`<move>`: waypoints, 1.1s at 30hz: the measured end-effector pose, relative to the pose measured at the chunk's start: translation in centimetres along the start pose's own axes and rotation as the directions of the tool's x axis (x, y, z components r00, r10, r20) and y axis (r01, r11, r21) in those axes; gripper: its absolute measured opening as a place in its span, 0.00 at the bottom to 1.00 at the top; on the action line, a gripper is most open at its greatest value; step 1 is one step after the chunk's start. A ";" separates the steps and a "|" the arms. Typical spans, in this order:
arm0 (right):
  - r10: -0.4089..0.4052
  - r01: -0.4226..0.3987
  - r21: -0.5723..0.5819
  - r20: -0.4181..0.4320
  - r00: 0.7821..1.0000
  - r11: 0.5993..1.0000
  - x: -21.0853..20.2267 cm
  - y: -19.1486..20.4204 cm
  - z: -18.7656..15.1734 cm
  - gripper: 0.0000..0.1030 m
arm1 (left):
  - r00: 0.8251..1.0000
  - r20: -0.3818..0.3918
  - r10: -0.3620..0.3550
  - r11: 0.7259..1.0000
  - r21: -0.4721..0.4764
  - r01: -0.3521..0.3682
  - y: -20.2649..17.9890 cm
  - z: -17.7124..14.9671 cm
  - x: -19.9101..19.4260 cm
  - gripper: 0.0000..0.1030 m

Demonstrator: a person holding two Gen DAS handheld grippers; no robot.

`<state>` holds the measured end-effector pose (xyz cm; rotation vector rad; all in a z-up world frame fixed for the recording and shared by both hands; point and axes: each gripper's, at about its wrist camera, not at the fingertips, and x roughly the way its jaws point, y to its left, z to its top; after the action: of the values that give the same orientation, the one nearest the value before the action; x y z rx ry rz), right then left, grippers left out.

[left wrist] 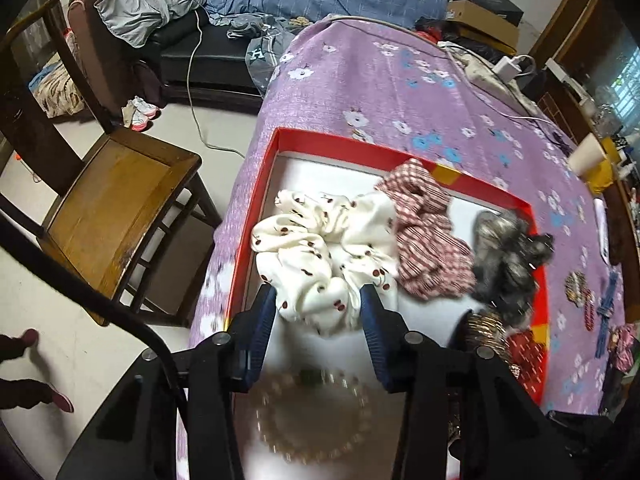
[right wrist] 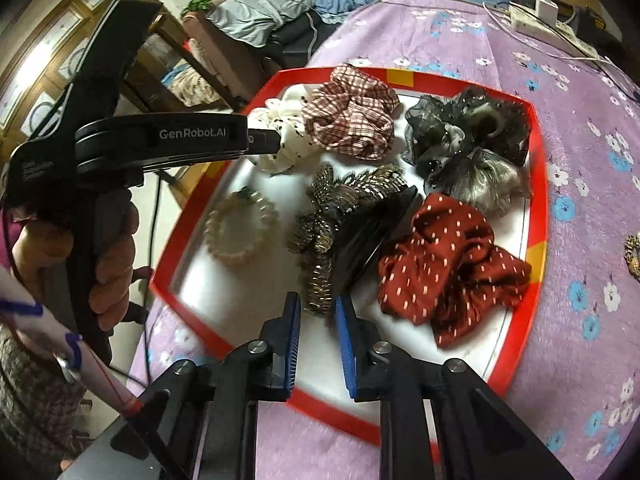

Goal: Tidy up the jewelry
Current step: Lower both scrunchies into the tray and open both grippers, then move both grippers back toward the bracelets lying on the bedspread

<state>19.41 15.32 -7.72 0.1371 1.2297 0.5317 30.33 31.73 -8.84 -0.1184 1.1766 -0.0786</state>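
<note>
polka-dot scrunchie point(right wrist: 452, 256) only right-wrist

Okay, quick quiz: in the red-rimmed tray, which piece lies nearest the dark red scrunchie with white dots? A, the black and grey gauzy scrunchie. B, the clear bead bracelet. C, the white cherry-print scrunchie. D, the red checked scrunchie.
A: the black and grey gauzy scrunchie sits right above the dark red scrunchie with white dots, almost touching it, in the red-rimmed tray.

We hold our left gripper point(left wrist: 320, 300) tilted steeply down, jaws parted with nothing pressed between the pads. Our right gripper point(right wrist: 316, 308) points toward twelve o'clock, jaws narrowly apart and empty, while our left hand point(right wrist: 108, 248) wraps its handle at nine o'clock.
</note>
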 end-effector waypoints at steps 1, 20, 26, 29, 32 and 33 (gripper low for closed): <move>-0.007 0.007 0.008 0.003 1.000 1.000 0.3 -0.2 0.3 0.18 | 1.000 0.005 0.007 1.000 0.002 -0.007 0.0 0.4 0.3 0.41; 0.042 -0.041 -0.039 0.025 0.999 0.998 -9.3 1.7 -9.7 0.44 | 0.966 0.197 0.167 0.979 -0.148 -0.139 -1.1 -8.5 -14.9 0.49; 0.077 -0.078 -0.071 -0.017 0.997 0.994 -12.6 2.0 -15.2 0.44 | 0.947 0.239 0.214 0.972 -0.145 -0.183 -5.2 -12.8 -18.8 0.50; 0.055 -0.052 -0.140 0.016 0.998 0.989 -15.3 2.6 -17.2 0.44 | 0.940 0.263 0.218 0.973 -0.133 -0.189 -7.6 -14.4 -20.3 0.51; 0.028 -0.021 -0.167 0.040 0.999 0.986 -17.9 2.2 -19.1 0.46 | 0.938 0.280 0.206 0.977 -0.118 -0.180 -9.8 -15.8 -21.5 0.54; 0.015 -0.008 -0.157 0.044 0.999 0.988 -18.8 1.6 -19.8 0.46 | 0.937 0.283 0.207 0.977 -0.113 -0.182 -10.4 -16.2 -21.8 0.54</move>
<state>-3.67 4.53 2.29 0.0229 1.1392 0.6302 6.99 23.26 6.39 -0.0844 0.8887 0.1601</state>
